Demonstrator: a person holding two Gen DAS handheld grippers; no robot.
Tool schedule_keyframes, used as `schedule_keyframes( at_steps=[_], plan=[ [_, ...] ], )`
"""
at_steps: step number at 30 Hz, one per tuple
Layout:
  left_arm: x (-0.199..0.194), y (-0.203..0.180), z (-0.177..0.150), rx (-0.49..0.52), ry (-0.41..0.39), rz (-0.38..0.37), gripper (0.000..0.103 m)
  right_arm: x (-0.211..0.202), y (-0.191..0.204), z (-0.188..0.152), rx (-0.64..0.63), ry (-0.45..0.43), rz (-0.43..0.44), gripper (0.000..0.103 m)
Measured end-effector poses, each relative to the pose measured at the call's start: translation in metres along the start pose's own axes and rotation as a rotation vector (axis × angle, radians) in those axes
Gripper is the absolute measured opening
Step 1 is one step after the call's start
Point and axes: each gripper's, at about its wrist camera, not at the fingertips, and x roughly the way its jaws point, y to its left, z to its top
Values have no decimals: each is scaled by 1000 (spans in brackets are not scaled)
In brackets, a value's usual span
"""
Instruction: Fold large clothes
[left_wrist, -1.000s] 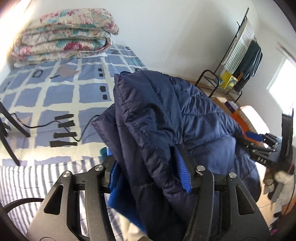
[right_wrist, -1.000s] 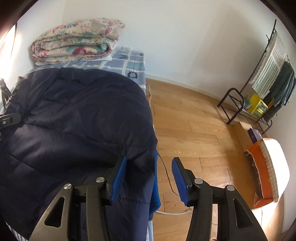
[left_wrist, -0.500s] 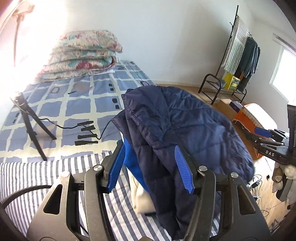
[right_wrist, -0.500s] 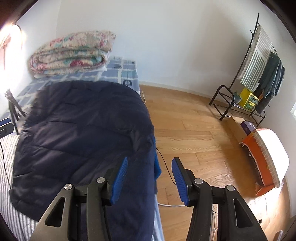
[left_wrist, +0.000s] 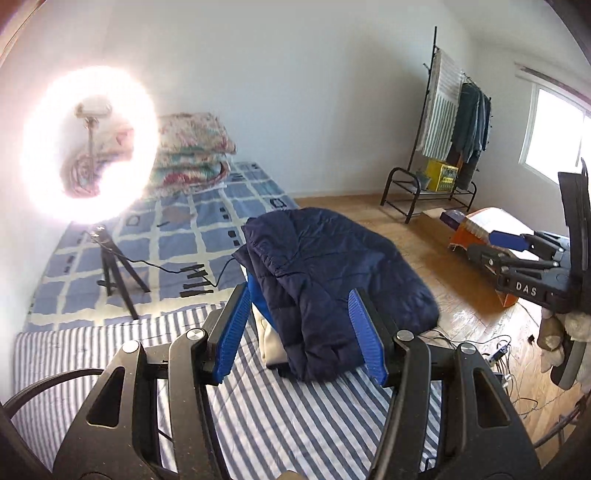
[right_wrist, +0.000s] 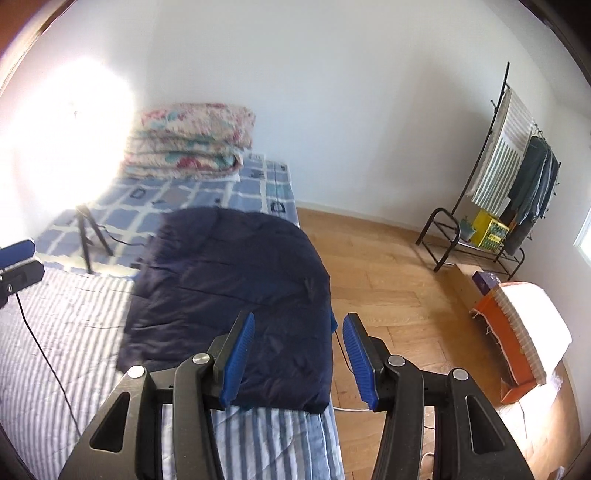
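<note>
— Two grippers, what do they hold?
— Nothing: left gripper (left_wrist: 301, 332) and right gripper (right_wrist: 298, 358) hover with jaws spread.
— The navy quilted puffer jacket (right_wrist: 229, 295)?
— Folded on the striped bed sheet (left_wrist: 280, 417), at the bed's right edge.

You see a folded floral quilt (right_wrist: 192, 142) at the bed's far end, a ring light (left_wrist: 88, 144) on a tripod (left_wrist: 114, 269) near its left edge, and a clothes rack (right_wrist: 517, 184) against the wall.
</note>
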Motion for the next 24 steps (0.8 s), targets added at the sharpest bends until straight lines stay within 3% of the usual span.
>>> schedule_keyframes(
  at_steps=[11,18,24],
  plan=[
    [-140,-30,-31,40,-56,-4,59,-127,6,-25,27,-48,22,52],
    [-217,-47,-74,68,-84,17,59,-198,24,-72,20,-78,33,56],
    [-260,-54,-116,89,-80,34,59,-234,36,-117,60,-90,87,58]
  ],
)
